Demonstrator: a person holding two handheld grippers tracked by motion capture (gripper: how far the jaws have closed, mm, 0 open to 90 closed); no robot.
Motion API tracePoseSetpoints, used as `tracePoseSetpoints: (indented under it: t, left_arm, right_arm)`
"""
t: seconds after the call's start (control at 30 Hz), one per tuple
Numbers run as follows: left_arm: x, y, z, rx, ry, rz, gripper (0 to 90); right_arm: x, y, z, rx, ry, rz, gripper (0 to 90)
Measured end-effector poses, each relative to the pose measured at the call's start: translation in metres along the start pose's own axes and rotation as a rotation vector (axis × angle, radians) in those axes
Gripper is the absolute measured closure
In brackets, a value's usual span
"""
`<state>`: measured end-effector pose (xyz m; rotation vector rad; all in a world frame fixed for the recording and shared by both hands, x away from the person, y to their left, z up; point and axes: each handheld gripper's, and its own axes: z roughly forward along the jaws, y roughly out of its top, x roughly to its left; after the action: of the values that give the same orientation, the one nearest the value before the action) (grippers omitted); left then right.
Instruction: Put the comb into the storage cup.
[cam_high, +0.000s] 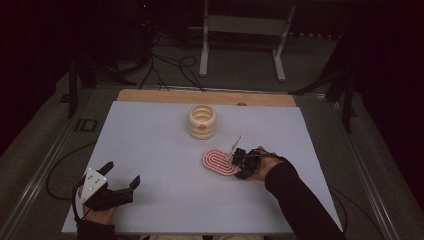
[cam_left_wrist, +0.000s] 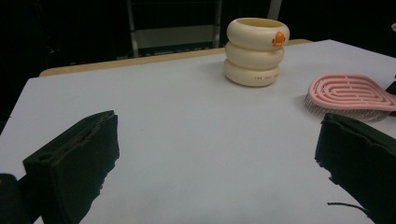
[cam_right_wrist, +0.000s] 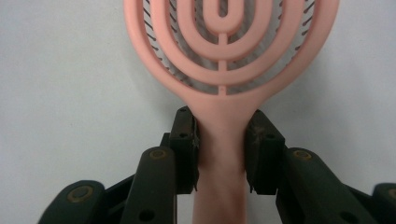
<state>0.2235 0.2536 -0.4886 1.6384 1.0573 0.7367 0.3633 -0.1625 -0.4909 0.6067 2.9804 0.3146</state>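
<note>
- hairbrush (cam_high: 220, 163) lies flat on table (cam_high: 165, 150), right of centre
- ringed cup (cam_high: 202, 121) stands behind it, near the far edge, apart
- right gripper (cam_high: 239, 161) at brush's right end, handle between jaws
- left gripper (cam_high: 120, 180) near front-left corner, well apart

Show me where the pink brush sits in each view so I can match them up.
High view: the brush lies right of centre on the table, its handle end at the right gripper.
Left gripper view: at the right edge, bristles down.
Right gripper view: top centre, with the handle running down between the pads.
Shared landmark: the cream cup, which stands beyond the brush in the high and left gripper views.
</note>
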Motion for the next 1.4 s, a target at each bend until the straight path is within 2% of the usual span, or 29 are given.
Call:
tracePoseSetpoints:
  t: [0.13,0.37,0.6,0.63,0.7,0.77,0.83,0.93,1.03,1.07,1.2,1.33,1.4]
  left_arm:
    - [0.0,0.0,0.001,0.005,-0.001,0.003,0.5]
    - [0.0,-0.001,0.001,0.008,-0.002,0.002,0.5]
    - [0.0,-0.001,0.002,0.009,-0.003,0.001,0.5]
    - [0.0,-0.001,0.002,0.01,-0.002,0.001,0.5]
    - [0.0,-0.001,0.002,0.01,-0.003,0.001,0.5]
    - [0.0,-0.001,0.002,0.012,-0.003,0.003,0.5]
    - [0.0,-0.001,0.002,0.013,-0.003,0.003,0.5]
    - [0.0,-0.001,0.002,0.016,-0.003,0.004,0.5]
    - [-0.001,-0.001,0.003,0.02,-0.003,0.006,0.5]
    - [-0.001,-0.001,0.003,0.023,-0.002,0.005,0.5]
    - [-0.002,-0.001,0.004,0.033,0.001,0.007,0.6]
    - [-0.002,-0.001,0.004,0.036,0.003,0.007,0.6]
    - [-0.002,-0.002,0.005,0.036,0.003,0.005,0.6]
  right_arm:
    - [0.0,-0.002,0.0,-0.014,-0.004,0.011,69.1]
    - [-0.001,-0.006,-0.001,-0.044,0.015,0.049,69.6]
    - [-0.003,-0.011,-0.002,-0.081,0.037,0.062,69.9]
    - [-0.004,-0.013,-0.005,-0.121,0.058,0.089,70.0]
    - [-0.006,-0.014,-0.006,-0.135,0.067,0.08,70.0]
    - [-0.005,-0.016,-0.009,-0.169,0.085,0.122,70.1]
    - [-0.005,-0.017,-0.01,-0.177,0.09,0.129,70.1]
    - [-0.006,-0.021,-0.014,-0.23,0.118,0.149,70.1]
    - [-0.006,-0.023,-0.016,-0.241,0.121,0.155,70.1]
    - [-0.006,-0.025,-0.019,-0.281,0.127,0.166,70.1]
    - [-0.003,-0.026,-0.025,-0.318,0.12,0.168,70.2]
    - [0.001,-0.024,-0.029,-0.34,0.107,0.151,70.2]
    - [0.002,-0.024,-0.03,-0.346,0.109,0.158,70.2]
